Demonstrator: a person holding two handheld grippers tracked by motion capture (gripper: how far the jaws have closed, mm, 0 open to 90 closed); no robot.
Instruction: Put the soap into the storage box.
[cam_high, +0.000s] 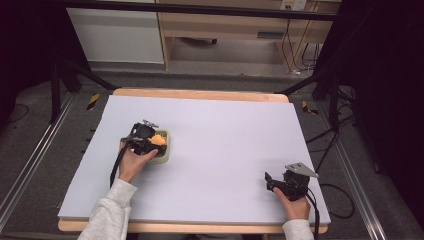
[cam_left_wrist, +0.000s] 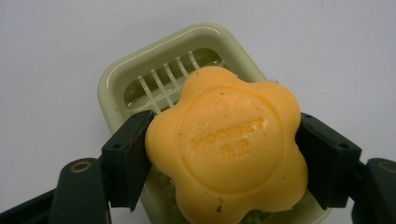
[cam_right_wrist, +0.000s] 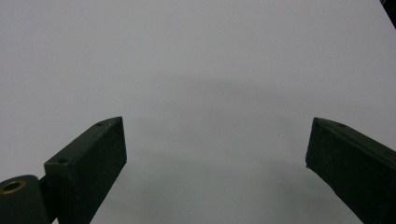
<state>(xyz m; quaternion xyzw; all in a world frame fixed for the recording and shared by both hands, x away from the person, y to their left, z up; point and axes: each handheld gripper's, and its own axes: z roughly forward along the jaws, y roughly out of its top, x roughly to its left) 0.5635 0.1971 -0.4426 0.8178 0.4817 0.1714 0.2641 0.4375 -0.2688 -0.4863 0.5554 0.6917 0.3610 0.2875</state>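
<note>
An orange flower-shaped soap (cam_left_wrist: 227, 145) is clamped between the jaws of my left gripper (cam_left_wrist: 226, 154), which is shut on it. The soap (cam_high: 159, 139) hangs just over a pale green slatted soap dish (cam_left_wrist: 135, 77) at the left middle of the table. In the high view the left gripper (cam_high: 150, 142) covers part of the soap dish (cam_high: 164, 155). My right gripper (cam_high: 272, 181) rests near the front right of the table, open, and the right gripper view shows its jaws (cam_right_wrist: 217, 158) wide apart over bare surface.
A lavender-white sheet (cam_high: 220, 135) covers the wooden table. Black frame legs and cables stand around the table on the floor. A wooden cabinet (cam_high: 225, 30) is behind it.
</note>
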